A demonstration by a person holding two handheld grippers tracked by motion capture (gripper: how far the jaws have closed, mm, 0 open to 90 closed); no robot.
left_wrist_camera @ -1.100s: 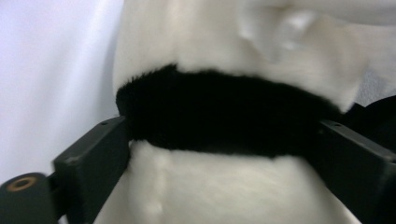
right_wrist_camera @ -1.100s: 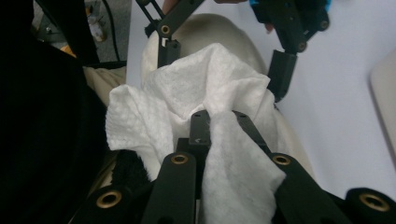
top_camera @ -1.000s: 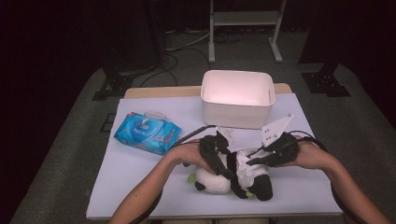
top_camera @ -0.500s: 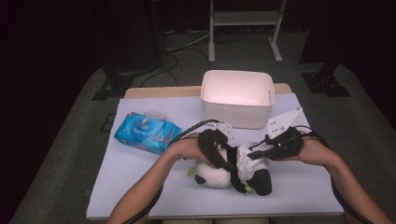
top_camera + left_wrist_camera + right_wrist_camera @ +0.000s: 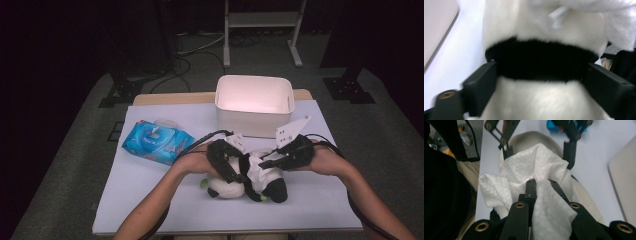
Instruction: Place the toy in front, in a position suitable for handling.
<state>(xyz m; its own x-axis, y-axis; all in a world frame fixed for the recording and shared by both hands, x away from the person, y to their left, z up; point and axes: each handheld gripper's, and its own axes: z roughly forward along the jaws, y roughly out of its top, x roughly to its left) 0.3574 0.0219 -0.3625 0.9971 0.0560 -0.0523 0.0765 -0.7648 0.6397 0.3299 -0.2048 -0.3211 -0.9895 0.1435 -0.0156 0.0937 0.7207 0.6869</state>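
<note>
A black and white plush panda (image 5: 226, 189) lies on its side near the table's front edge. My left gripper (image 5: 241, 174) straddles its body. In the left gripper view the two jaws press on either end of the panda's black band (image 5: 544, 58). These jaws have just been opening a little, with the toy still between them. My right gripper (image 5: 541, 182) is shut on a crumpled white wipe (image 5: 534, 165), which rests on top of the panda (image 5: 524, 137). In the high view the right gripper (image 5: 263, 164) comes in from the right, close to the left one.
A white plastic bin (image 5: 254, 120) stands at the back of the white table (image 5: 150, 200). A blue pack of wet wipes (image 5: 157, 142) lies to the left. The table's front edge is just below the panda. A person's forearms come in from below.
Both hands have stayed over the panda with only slight shifts. The wipe stays in the right gripper on top of the toy.
</note>
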